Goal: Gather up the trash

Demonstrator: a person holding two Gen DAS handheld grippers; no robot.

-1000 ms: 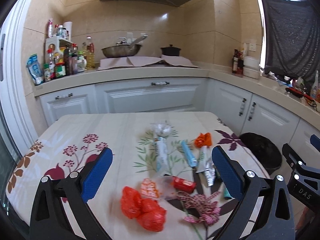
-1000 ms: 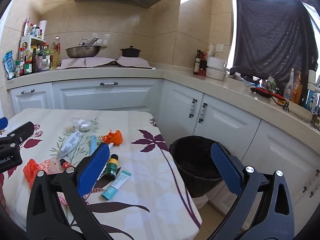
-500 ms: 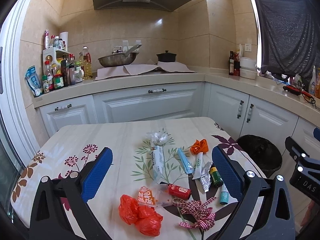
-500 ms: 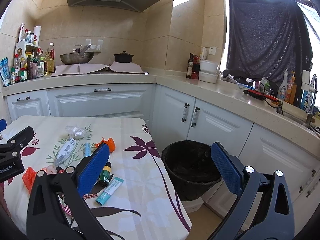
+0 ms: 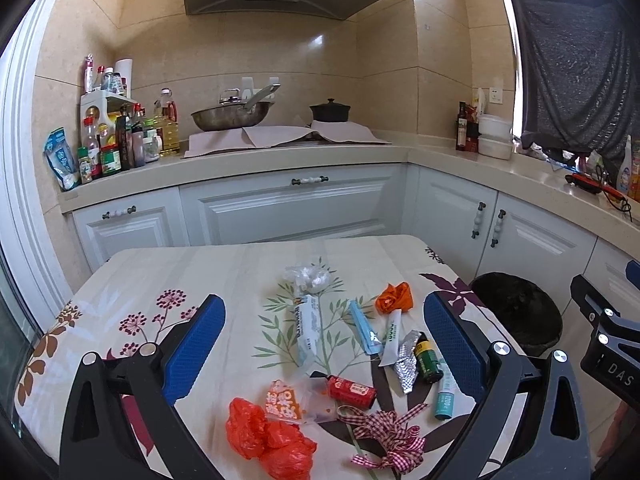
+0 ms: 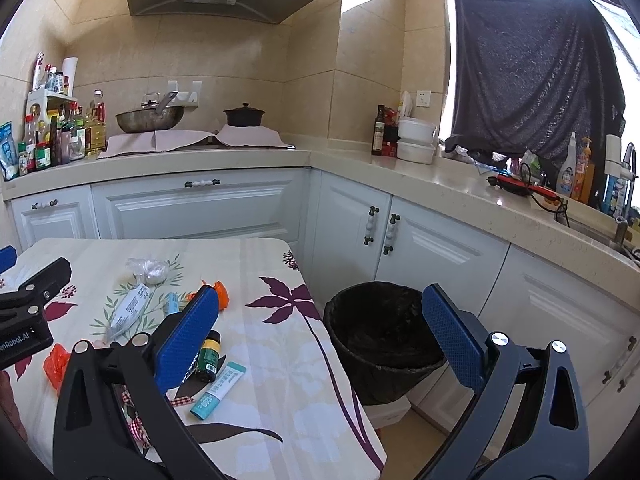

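Kitchen bench [image 5: 168, 272] view has pulled back; left tongs [image 5: 324, 344] and right tongs [image 6: 320, 334] both released, litter untouched, round black plastic bin [image 6: 384, 332] at 3 o'clock.

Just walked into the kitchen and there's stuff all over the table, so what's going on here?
A person holds a gripper in each hand above a table strewn with trash. The left gripper and right gripper are both open and empty. Nothing is picked up yet: the red plastic bag, checkered ribbon and small green bottle lie on the cloth. The black trash bin stands beside the table.
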